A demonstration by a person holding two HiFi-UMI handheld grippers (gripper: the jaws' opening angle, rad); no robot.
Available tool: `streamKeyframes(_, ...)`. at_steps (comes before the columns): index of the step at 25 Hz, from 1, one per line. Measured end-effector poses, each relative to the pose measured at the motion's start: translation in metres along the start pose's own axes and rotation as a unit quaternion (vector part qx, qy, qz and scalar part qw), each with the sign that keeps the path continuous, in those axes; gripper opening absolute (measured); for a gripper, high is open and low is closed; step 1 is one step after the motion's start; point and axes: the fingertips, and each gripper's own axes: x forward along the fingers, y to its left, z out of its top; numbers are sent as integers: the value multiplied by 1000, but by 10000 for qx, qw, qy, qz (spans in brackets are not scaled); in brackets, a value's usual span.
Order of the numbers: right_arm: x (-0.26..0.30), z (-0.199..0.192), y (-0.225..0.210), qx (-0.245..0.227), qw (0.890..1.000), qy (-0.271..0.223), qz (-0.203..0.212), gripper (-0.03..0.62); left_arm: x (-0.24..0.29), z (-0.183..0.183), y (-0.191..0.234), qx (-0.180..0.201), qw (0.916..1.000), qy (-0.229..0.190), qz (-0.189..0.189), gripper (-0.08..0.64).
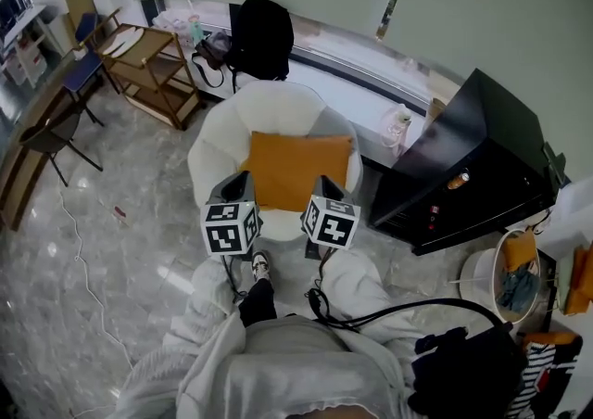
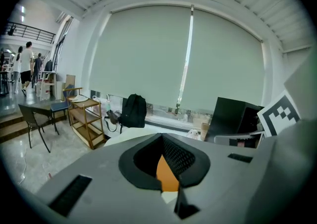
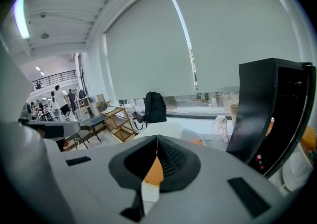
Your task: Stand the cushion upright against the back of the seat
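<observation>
An orange cushion (image 1: 296, 167) lies flat on the seat of a round white armchair (image 1: 278, 104), its far edge near the backrest. My left gripper (image 1: 237, 187) hovers at the cushion's near left corner, and my right gripper (image 1: 326, 187) at its near right corner. Both are shut with nothing between the jaws. In the left gripper view the closed left gripper (image 2: 162, 140) points at the chair, and a strip of cushion (image 2: 167, 176) shows below the jaws. The right gripper view shows the same: the right gripper (image 3: 157, 141) closed, the cushion (image 3: 154, 172) beyond it.
A black backpack (image 1: 261, 32) leans on the window ledge behind the chair. A wooden trolley (image 1: 148, 60) and a dark chair (image 1: 56, 134) stand to the left. A black cabinet (image 1: 482, 167) is close on the right, with a white bucket (image 1: 500, 283) in front of it. A cable (image 1: 79, 260) runs over the floor.
</observation>
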Motion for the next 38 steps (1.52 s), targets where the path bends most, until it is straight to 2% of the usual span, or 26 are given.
streamKeyframes(10,66,35,10,-4,9998,98,-167,63,67,29,41,-130,9997,131,-165,6)
streamKeyframes(21,126,81,1,182,9983,-103,-553,63,144,74,65,133,9982,116,-568,6)
streamKeyframes(28,144,82,-25,225,9966,37,-791,63,182,66,59,46,9966,355,-736,6)
streamKeyframes(33,158,88,-47,286,9958,85,-870,63,207,59,49,-25,9959,540,-723,6)
streamKeyframes(38,163,86,-60,348,9951,161,-912,63,222,56,37,99,9946,656,-795,6)
